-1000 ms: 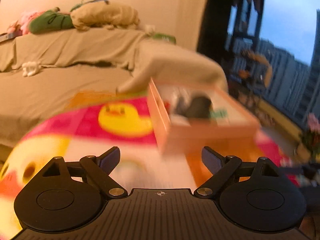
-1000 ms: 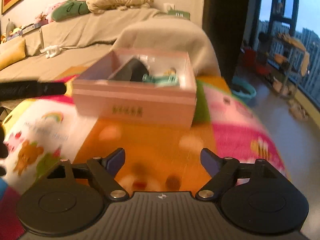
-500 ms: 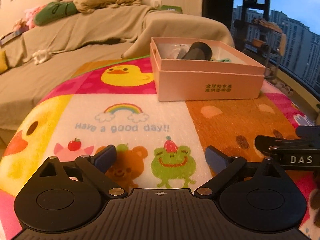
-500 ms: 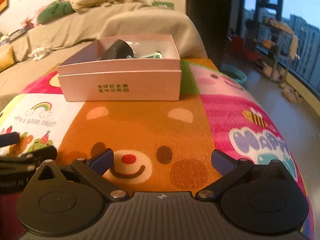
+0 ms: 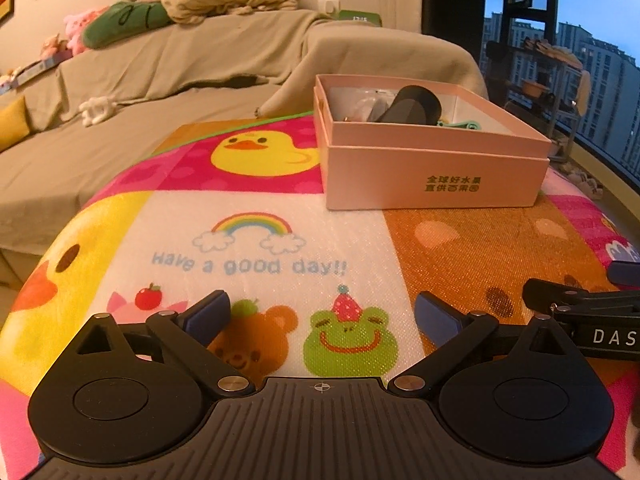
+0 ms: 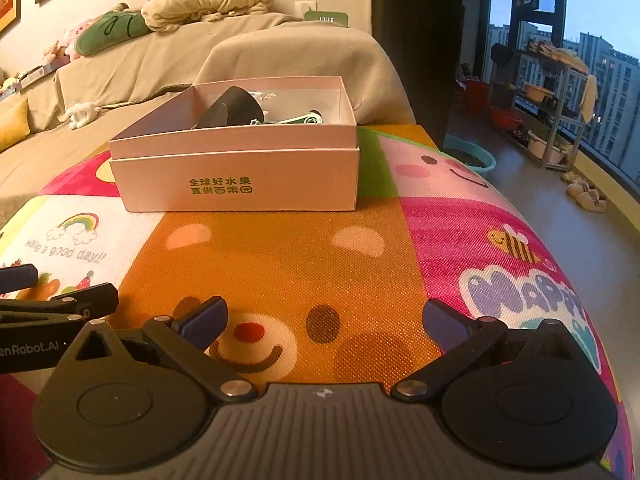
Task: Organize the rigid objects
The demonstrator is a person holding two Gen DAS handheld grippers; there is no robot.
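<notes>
A pink cardboard box (image 5: 436,176) (image 6: 240,176) with green lettering stands at the far side of a colourful cartoon mat (image 5: 256,256) (image 6: 320,248). Inside it lie a black cylinder (image 5: 412,106) (image 6: 232,108), a mint-green object (image 6: 300,119) and some clear items. My left gripper (image 5: 322,316) is open and empty, low over the near part of the mat. My right gripper (image 6: 324,318) is open and empty, beside it to the right. Each gripper's side shows in the other's view, the right one in the left wrist view (image 5: 588,320) and the left one in the right wrist view (image 6: 48,312).
A beige-covered sofa (image 5: 160,80) with cushions and soft toys runs behind and to the left. To the right the floor drops away towards a window, with a teal basin (image 6: 472,156), a rack (image 6: 552,120) and slippers (image 6: 584,196).
Both grippers have pulled back from the box towards the near edge of the mat and settled. The box now stands farther off. Both stayed open.
</notes>
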